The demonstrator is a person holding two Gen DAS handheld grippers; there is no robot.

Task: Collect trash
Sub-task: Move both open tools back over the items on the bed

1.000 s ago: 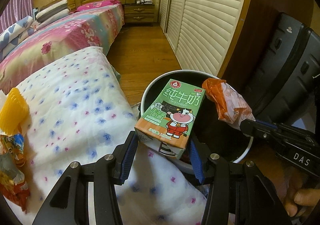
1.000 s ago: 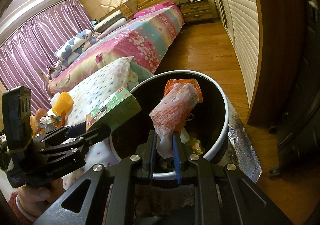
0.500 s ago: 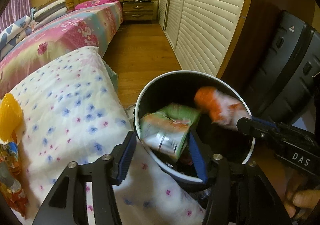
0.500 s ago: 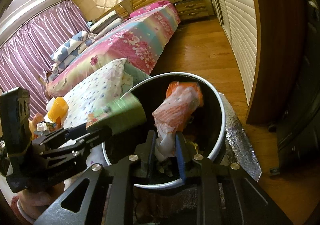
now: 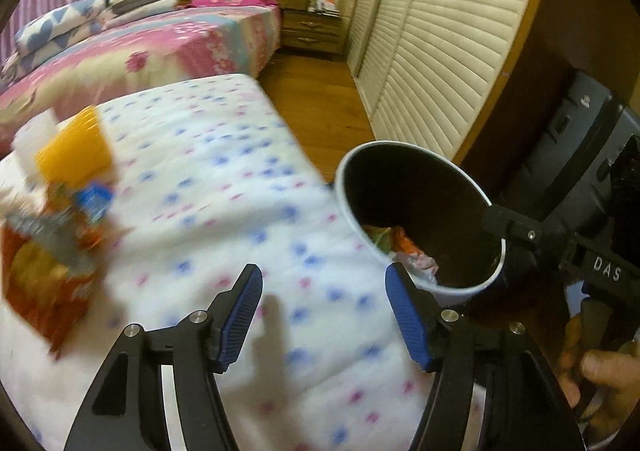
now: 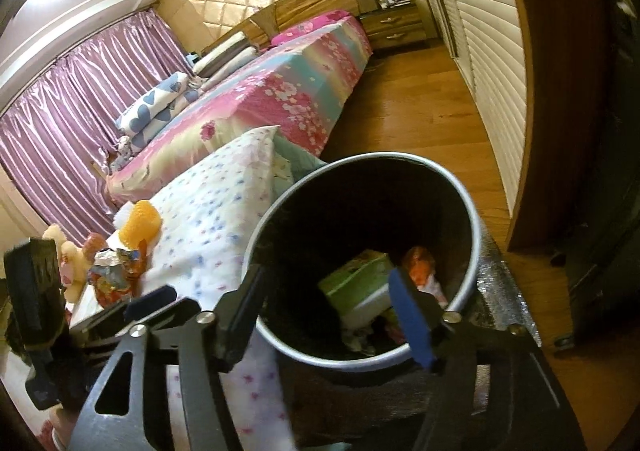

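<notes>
A round bin with a white rim (image 6: 478, 251) stands on the floor beside the spotted quilt (image 6: 208, 219); it also shows in the left wrist view (image 5: 400, 147). Inside lie the green milk carton (image 6: 358, 277) and the orange snack wrapper (image 6: 420, 263). My right gripper (image 6: 328, 311) is open and empty over the bin's near rim. My left gripper (image 5: 322, 311) is open and empty over the quilt (image 5: 224, 179), left of the bin. More trash lies on the quilt at the left: an orange cup (image 5: 74, 151) and crumpled snack bags (image 5: 48, 271).
A dark suitcase (image 5: 576, 155) stands right of the bin. Slatted wardrobe doors (image 5: 440, 63) line the right wall. A bed with a pink floral cover (image 6: 280, 91) lies beyond the quilt. A plush toy (image 6: 68, 255) sits by the trash pile.
Both grippers opened. The milk carton and the orange wrapper dropped into the bin. My left gripper swung left, over the quilt toward the trash pile.
</notes>
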